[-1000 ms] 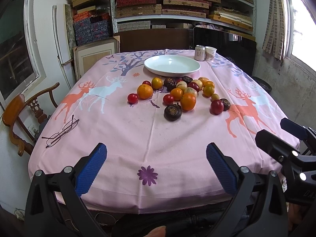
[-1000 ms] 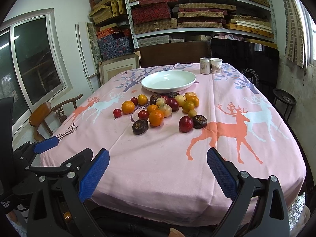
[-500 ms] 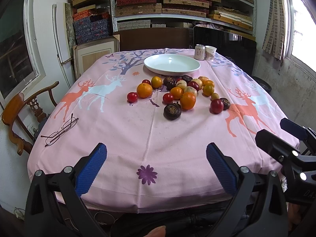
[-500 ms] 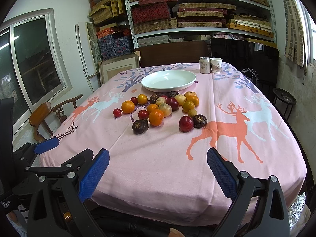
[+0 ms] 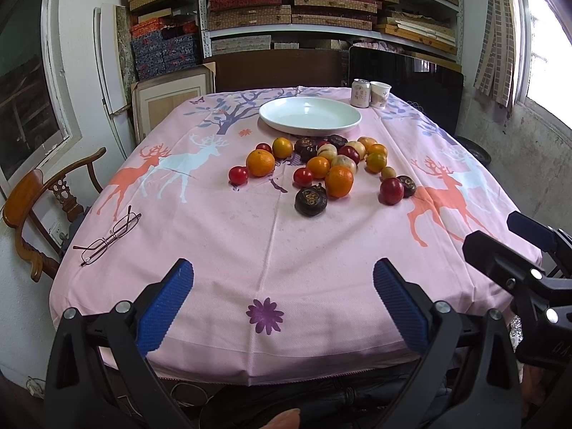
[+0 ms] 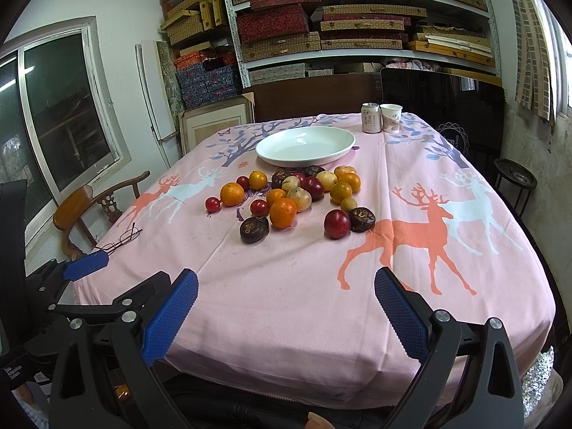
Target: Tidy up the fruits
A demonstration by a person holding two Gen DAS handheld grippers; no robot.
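A cluster of several fruits (image 5: pixel 321 168) lies mid-table on the pink deer-print cloth: oranges, red plums, pale yellow ones and dark mangosteens (image 5: pixel 310 200). Behind the cluster sits an empty white plate (image 5: pixel 310 116). The same fruits (image 6: pixel 296 196) and plate (image 6: pixel 305 146) show in the right wrist view. My left gripper (image 5: pixel 282 300) hovers open over the near table edge, nothing between its blue pads. My right gripper (image 6: pixel 286 307) is open too, at the near right edge, well short of the fruit.
A drink can (image 5: pixel 361 93) and a paper cup (image 5: pixel 380 94) stand behind the plate at the back right. Eyeglasses (image 5: pixel 107 237) lie near the left table edge. A wooden chair (image 5: pixel 39 207) stands left of the table. Shelves of boxes fill the back wall.
Both views have shifted only slightly; the fruits, plate and both open grippers stand as before.
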